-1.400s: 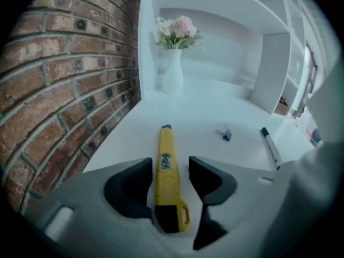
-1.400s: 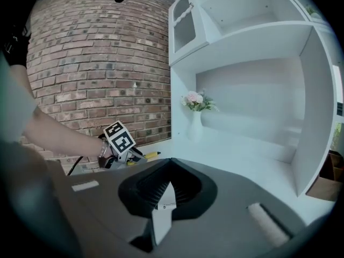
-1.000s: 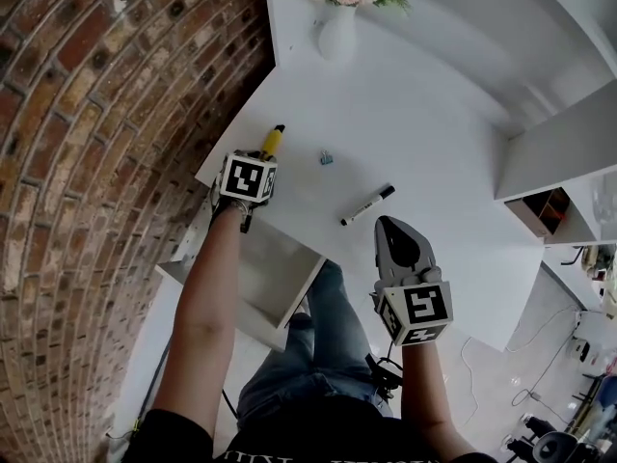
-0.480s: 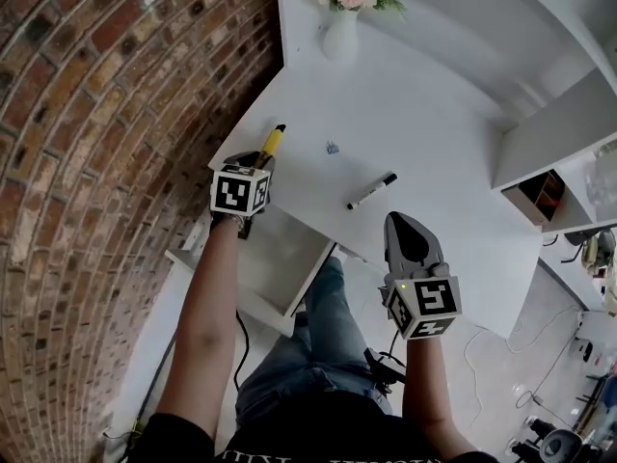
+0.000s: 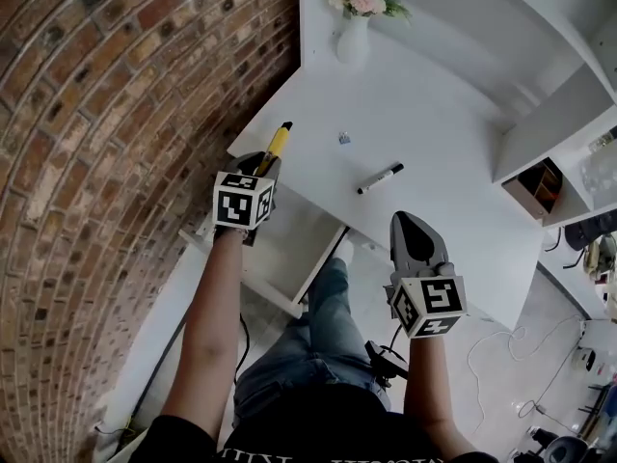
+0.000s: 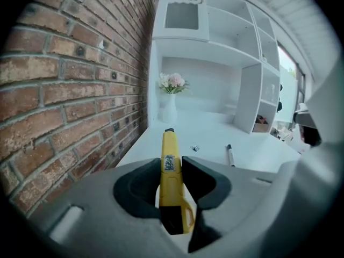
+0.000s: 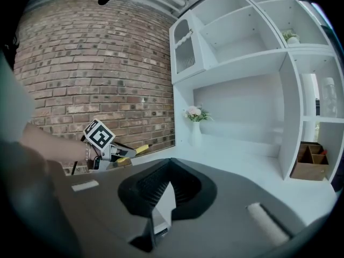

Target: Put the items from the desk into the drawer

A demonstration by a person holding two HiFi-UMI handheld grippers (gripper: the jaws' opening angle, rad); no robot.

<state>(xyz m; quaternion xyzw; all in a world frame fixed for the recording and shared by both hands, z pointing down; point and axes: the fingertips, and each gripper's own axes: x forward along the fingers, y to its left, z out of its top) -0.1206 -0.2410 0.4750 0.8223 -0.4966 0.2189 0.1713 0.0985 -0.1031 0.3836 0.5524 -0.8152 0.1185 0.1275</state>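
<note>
Finding: the left gripper [image 5: 258, 165] has its jaws clamped on a slim yellow plastic utility knife [image 6: 170, 155]. The knife's dark butt end sits between the pads and its long body points away, towards the far side. In the head view, gripper and knife hang at the near left edge of the white desk [image 5: 434, 162], above the far end of the open white drawer [image 5: 280, 254]. The knife's tip reaches over the desk edge.

The right gripper [image 5: 407, 222] has its jaws together on nothing and hangs to the right, off the near edge of the desk.

Outstanding on the desk: a black-and-white marker pen [image 5: 381, 178] and a small bluish clip [image 5: 344, 139].

Assessment: the step in hand appears to be carrying the knife to the drawer. To do it well, the knife should be drawn nearer until its tip clears the desk edge, then lowered inside the drawer walls. The clamp should hold firm throughout — release only once the knife is low over the drawer floor, so it neither bounces nor lands across the rim.
</note>
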